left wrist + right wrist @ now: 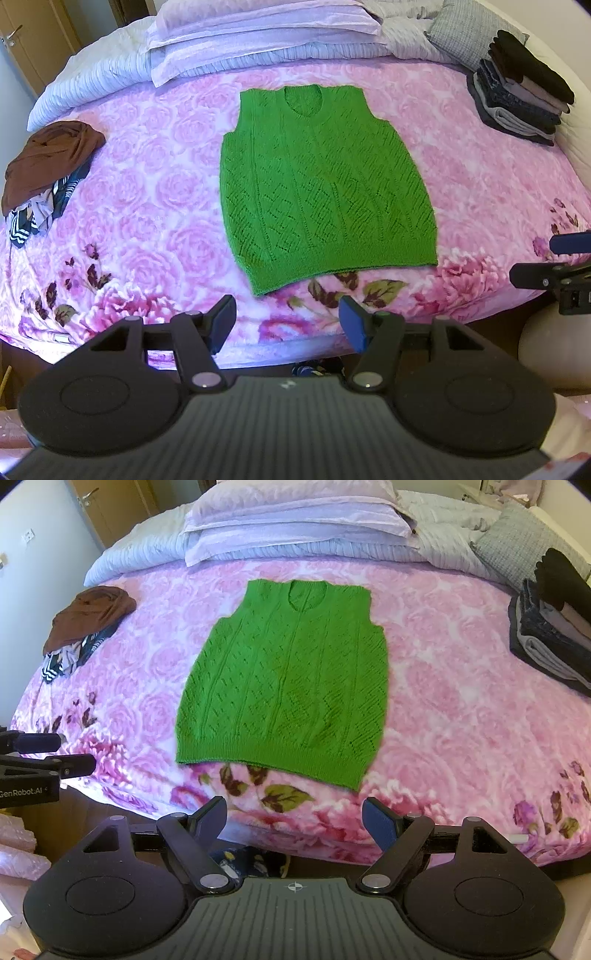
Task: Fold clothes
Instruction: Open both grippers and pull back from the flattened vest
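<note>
A green knitted sleeveless vest (321, 184) (291, 679) lies flat and unfolded in the middle of the bed, neck toward the pillows and hem toward me. My left gripper (288, 319) hovers open just short of the hem, over the bed's near edge, holding nothing. My right gripper (295, 818) is likewise open and empty, a little back from the hem's right corner. Each gripper shows at the side of the other's view: the right gripper (554, 264) at the far right, the left gripper (55, 753) at the far left.
The pink floral blanket (147, 177) (461, 701) covers the bed. A loose heap of brown and striped clothes (48, 166) (88, 624) sits at the left. A stack of folded dark clothes (517, 92) (550, 624) stands at the right. Pillows (258, 33) (295, 517) line the far end.
</note>
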The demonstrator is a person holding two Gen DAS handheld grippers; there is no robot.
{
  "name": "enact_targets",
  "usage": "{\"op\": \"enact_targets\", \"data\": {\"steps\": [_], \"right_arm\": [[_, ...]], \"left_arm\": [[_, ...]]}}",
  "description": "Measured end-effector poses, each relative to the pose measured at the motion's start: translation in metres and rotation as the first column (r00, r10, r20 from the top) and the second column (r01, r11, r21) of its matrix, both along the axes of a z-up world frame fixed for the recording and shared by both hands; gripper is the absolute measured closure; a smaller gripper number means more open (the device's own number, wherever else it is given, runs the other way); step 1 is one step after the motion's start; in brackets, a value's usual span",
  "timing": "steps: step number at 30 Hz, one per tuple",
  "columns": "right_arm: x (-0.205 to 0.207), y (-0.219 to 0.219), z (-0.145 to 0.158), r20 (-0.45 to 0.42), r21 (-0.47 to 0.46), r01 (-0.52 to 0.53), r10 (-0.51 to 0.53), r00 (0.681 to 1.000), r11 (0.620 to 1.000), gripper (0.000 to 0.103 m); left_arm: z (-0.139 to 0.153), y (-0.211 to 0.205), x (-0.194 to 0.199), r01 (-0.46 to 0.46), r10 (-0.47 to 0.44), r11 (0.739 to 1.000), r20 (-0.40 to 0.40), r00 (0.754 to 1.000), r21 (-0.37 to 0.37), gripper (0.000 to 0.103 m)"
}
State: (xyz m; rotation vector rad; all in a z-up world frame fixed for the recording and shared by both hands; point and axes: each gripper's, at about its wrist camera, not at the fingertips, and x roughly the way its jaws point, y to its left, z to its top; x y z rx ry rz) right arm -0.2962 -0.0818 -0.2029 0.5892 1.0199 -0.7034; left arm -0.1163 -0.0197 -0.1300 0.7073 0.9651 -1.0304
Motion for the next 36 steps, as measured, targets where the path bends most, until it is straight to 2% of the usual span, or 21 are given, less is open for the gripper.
{"op": "enact_targets", "data": {"steps": [10, 17, 20, 29, 36], "right_arm": [[0.012, -0.013, -0.005, -0.002, 0.016, 0.006, -0.006, 1.0, 1.0, 0.026], [0.027, -0.036, -0.017, -0.014, 0.051, 0.016, -0.016, 1.0, 0.999, 0.026], [0.033, -0.054, -0.024, -0.016, 0.072, 0.023, -0.022, 1.0, 0.997, 0.026], [0.058, -0.139, -0.053, 0.023, 0.107, 0.041, -0.044, 0.999, 0.993, 0.026], [0.086, -0.227, -0.105, -0.001, 0.1, 0.017, -0.017, 1.0, 0.995, 0.026]], "left_arm": [[-0.007, -0.009, 0.018, -0.029, 0.029, 0.999, -0.009, 1.0, 0.024, 0.045], [-0.018, -0.032, 0.038, -0.036, 0.036, 0.998, -0.009, 0.999, 0.06, 0.045], [-0.023, -0.048, 0.051, -0.039, 0.04, 0.997, -0.017, 0.999, 0.059, 0.038], [-0.06, -0.131, 0.107, 0.008, -0.006, 0.997, -0.026, 1.0, 0.072, 0.037], [-0.116, -0.216, 0.176, 0.062, -0.06, 0.993, -0.014, 0.998, 0.103, 0.037]]}}
